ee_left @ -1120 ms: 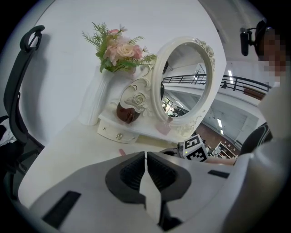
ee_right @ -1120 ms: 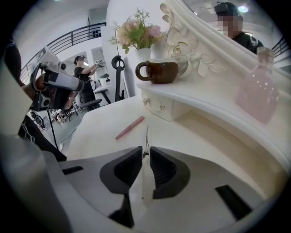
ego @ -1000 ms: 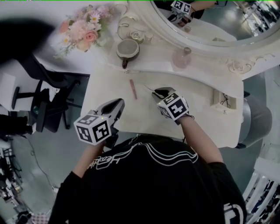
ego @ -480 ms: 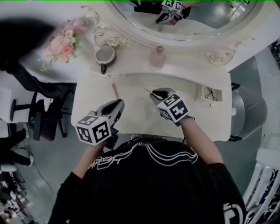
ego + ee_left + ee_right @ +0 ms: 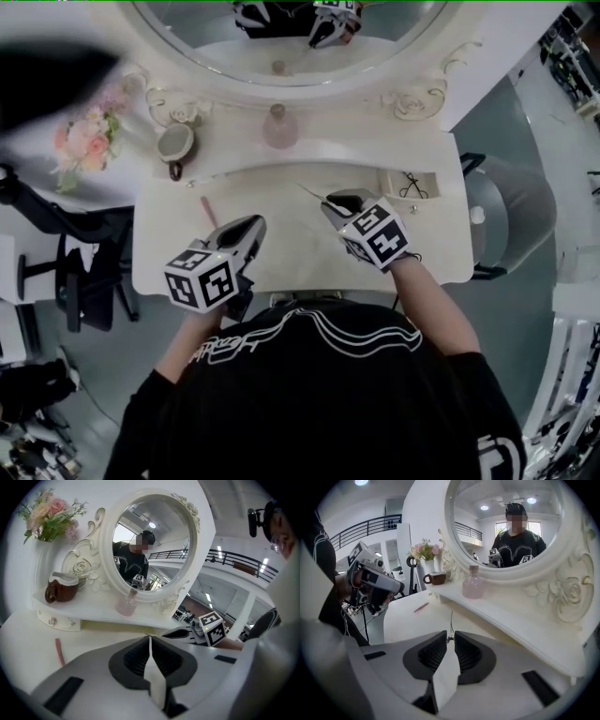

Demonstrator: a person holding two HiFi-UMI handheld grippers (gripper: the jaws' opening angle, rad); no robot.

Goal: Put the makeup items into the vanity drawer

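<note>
Head view, from above: a person in a black top stands at a white vanity table (image 5: 441, 253), and the torso hides the middle of its front edge.

The left gripper (image 5: 253, 223) hangs over the tabletop. In its own view its jaws (image 5: 150, 641) meet in a single seam with nothing between them.

The right gripper (image 5: 339, 200) has its jaws drawn narrow (image 5: 451, 637) onto a thin stick (image 5: 451, 620). The stick is pinched at the very tips and points toward the mirror (image 5: 511, 522). From above, the thin stick (image 5: 314, 194) is only a fine dark line over the tabletop. What kind of item it is cannot be told, and its gripped end is covered by the jaws.

A pink stick (image 5: 208, 212) lies flat on the tabletop, left of the left gripper and well apart from both grippers.

The small drawer (image 5: 392, 184) stands open at the right end of the raised shelf. A black looped item (image 5: 412, 185) lies in it, too small to identify.

On the shelf stand a brown pot (image 5: 174, 145) and a pink bottle (image 5: 279, 128), with flowers (image 5: 86, 141) at the far left. The upper part of the mirror is cut off by the top of the frame.
</note>
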